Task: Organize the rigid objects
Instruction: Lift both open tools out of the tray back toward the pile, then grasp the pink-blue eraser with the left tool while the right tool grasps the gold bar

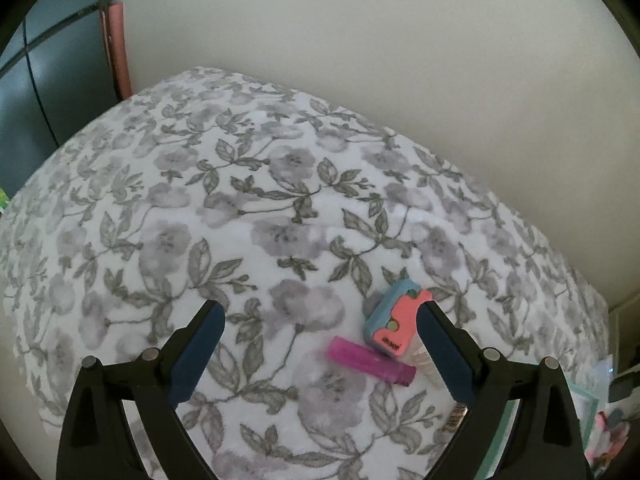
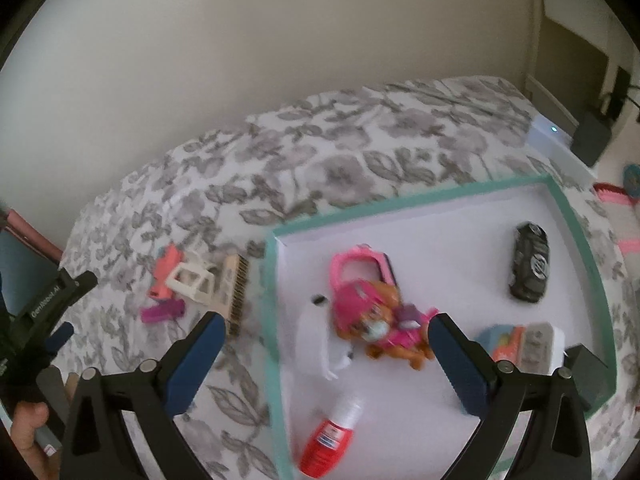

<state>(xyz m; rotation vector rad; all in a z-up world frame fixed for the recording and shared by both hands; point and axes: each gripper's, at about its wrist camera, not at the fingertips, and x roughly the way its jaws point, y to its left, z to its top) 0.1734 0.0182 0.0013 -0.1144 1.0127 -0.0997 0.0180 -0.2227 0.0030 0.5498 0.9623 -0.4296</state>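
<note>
Nearest the right gripper (image 2: 324, 344), whose jaws stood wide apart and empty, lay a red bottle (image 2: 329, 438) on the white floor of the tray (image 2: 576, 224). Beyond it sat a white piece (image 2: 314, 334) and a pink toy (image 2: 374, 300), with a black car (image 2: 529, 262) farther back. So the step in hand looked like the gap between one drop and the next pick.

The left gripper (image 1: 320, 354) was empty too, its jaws spread over the bedspread (image 1: 240, 184), with a purple tube (image 1: 370, 362) between them and a coral-and-blue block (image 1: 398, 322) just past it, touching the right-hand finger. A white frame (image 2: 192, 280) and a comb (image 2: 236, 292) also lay loose outside the tray.

The next move probably called for lowering onto the tube and closing across its narrow width.
</note>
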